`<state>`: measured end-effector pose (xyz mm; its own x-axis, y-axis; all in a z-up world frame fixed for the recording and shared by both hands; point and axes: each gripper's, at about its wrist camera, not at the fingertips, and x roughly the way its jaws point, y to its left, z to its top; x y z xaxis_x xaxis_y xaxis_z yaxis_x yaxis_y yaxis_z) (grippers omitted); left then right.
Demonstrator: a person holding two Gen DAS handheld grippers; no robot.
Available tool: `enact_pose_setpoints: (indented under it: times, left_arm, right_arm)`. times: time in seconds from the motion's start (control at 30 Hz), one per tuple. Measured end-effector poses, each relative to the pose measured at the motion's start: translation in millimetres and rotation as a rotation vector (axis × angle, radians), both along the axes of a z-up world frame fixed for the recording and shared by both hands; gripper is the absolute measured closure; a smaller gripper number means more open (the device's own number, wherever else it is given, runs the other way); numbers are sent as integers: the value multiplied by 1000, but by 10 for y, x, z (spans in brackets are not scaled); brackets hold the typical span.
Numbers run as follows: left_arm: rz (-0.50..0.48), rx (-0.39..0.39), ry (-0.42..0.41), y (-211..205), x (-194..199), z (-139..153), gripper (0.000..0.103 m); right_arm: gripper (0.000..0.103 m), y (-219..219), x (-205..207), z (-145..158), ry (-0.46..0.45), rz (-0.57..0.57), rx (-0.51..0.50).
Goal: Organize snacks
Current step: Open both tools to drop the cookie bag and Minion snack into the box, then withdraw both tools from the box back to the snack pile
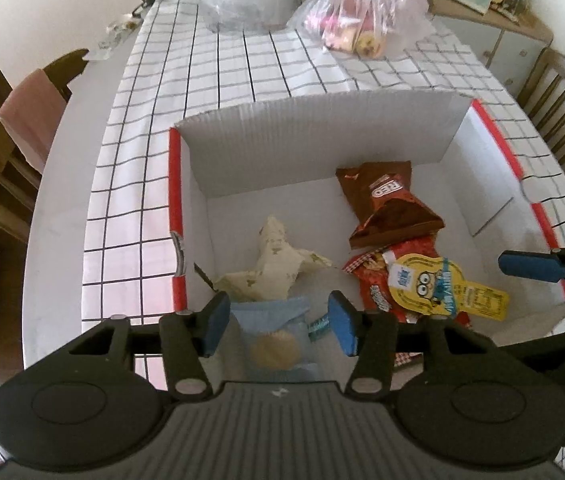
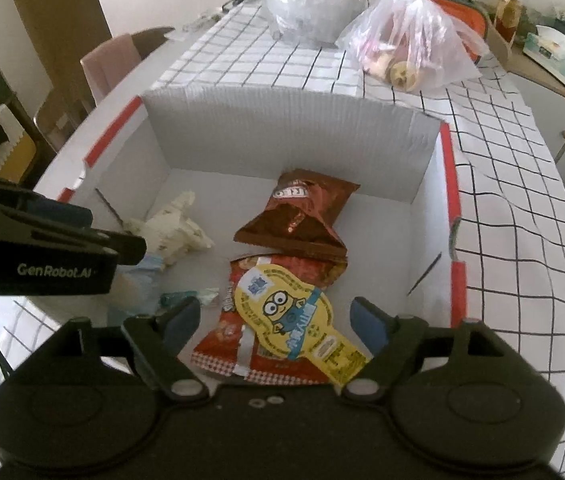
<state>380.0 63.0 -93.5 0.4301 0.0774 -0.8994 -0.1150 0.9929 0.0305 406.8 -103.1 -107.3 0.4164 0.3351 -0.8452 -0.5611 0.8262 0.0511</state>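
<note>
both claws wide over snacks in white box, plastic bag beyond

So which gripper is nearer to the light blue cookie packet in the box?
Left. The left gripper is open directly over the light blue cookie packet; the right gripper is open over the yellow Minions packet, off to the side.

Showing as matt white corrugated cardboard, red-taped along the rims: box. Lying inside the box: glossy brown foil packet; glossy red plastic wrapper; smooth yellow printed card pack; crumpled matt cream paper wrapper; pale blue matt plastic sachet. Sitting beyond the box: thin, shiny, crinkled clear plastic bag. Lying under the box: matt checked cloth.
</note>
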Motion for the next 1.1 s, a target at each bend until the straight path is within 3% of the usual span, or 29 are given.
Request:
enact_pose_setpoints:
  times: [0.67,1.1]
  left_arm:
    - [-30,-51,-214,-12,-759,716,39]
    - [-85,-84,-333,-39,-1372,934,28]
  right_arm:
    - [3,-324,-706,690,-115,-56,141]
    - [0,-498,-1248,958,-165,-45,240]
